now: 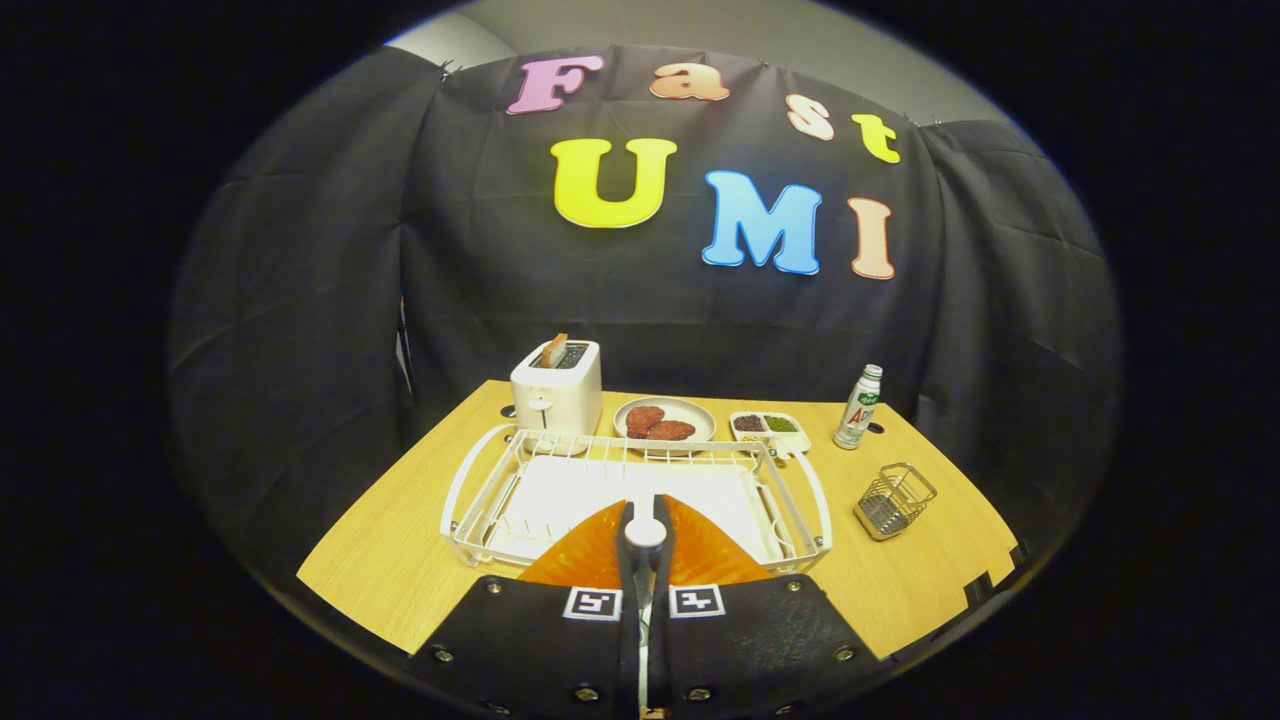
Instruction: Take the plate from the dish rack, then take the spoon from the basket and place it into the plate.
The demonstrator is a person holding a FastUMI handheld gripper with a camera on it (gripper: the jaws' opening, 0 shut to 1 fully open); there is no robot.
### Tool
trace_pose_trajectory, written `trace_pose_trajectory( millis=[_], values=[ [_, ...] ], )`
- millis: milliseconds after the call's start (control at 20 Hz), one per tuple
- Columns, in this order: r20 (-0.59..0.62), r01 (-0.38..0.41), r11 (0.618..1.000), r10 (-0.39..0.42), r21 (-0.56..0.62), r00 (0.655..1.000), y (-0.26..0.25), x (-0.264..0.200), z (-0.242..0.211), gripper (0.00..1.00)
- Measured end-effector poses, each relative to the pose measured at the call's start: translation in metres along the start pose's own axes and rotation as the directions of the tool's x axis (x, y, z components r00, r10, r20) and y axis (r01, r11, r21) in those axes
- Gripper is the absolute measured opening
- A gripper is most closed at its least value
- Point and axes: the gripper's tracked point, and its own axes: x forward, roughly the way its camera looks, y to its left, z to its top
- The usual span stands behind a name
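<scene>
Gripping an orange plate point(590, 555) by its rim, the tongs point(646, 535) have both fingers pressed together on the plate's edge, which stands upright between them and fans out to either side. The plate is held just over the near side of the white wire dish rack point(480, 480), whose white tray floor shows beyond the plate's top edge. The dish rack sits in the middle of the wooden worktop point(400, 560) and serves as the landmark for everything else. Behind the rack's far left corner stands a white toaster point(556, 395) with a slice of bread point(553, 350) poking from one slot. Directly behind the rack lies a round grey dish point(692, 410) carrying two reddish-brown patties point(658, 423). Behind the rack's far right corner is a small white divided tray point(768, 428) with dark and green fillings. Farther to the right of that stands a small bottle point(860, 406) with a white cap. Off the rack's right side, well apart from it, a small wire basket point(894, 499) rests on the worktop; whether a spoon lies in it cannot be told.
</scene>
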Motion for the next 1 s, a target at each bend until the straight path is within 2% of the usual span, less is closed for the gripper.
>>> trace_pose_trajectory(
  millis=[300,600,850,1000],
  values=[
    [-0.005,-0.095,0.995,0.095,-0.038,0.995,0.039,0.008,-0.036,0.03],
    [-0.017,-0.167,0.985,0.167,-0.049,0.986,0.057,0.018,-0.063,0.03],
    [0.003,-0.177,0.984,0.177,-0.018,0.984,0.057,0.012,-0.07,0.05],
    [0.005,-0.164,0.986,0.164,0.023,0.987,0.053,0.013,-0.073,0.13]
  ],
)
